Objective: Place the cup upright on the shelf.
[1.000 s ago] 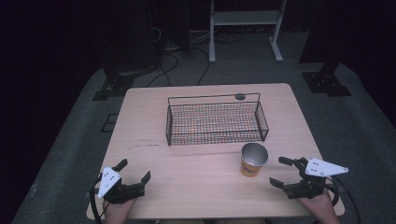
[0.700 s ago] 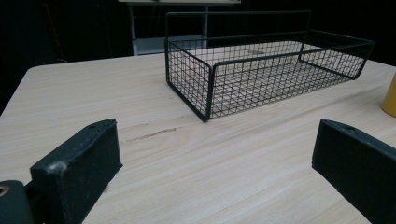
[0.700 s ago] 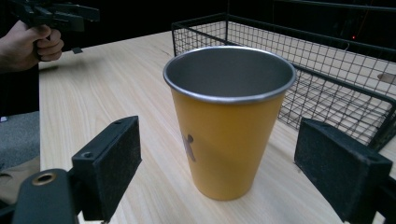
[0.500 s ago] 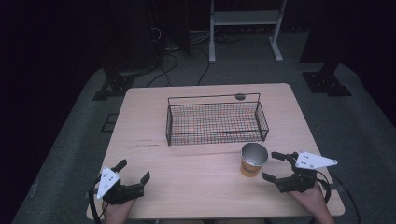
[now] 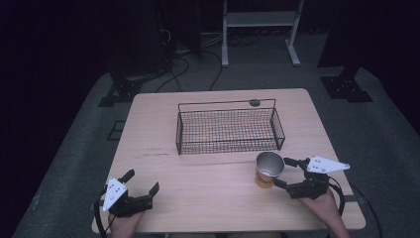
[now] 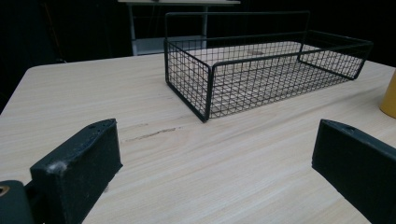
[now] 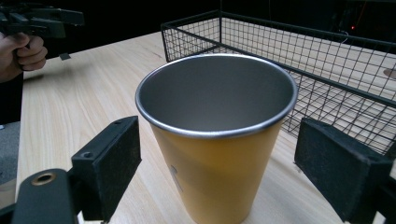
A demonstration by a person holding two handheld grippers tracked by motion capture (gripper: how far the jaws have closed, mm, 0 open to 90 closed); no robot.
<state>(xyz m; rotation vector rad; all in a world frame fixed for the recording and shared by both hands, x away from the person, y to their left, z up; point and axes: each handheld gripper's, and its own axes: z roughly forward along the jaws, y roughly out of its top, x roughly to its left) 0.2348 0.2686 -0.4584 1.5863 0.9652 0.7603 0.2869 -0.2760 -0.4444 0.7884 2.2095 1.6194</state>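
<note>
Approach step: right claw [image 5: 284, 172], jaws spread, brackets the upright yellow cup [image 7: 217, 140] standing between them on the desk [image 5: 208, 198], so closing comes next; left claw [image 5: 141, 181] rests released, well apart.

Yellow cup [image 7: 219, 172] with silver inside, black mesh basket [image 5: 228, 130], pale wooden table [image 5: 208, 198].
</note>
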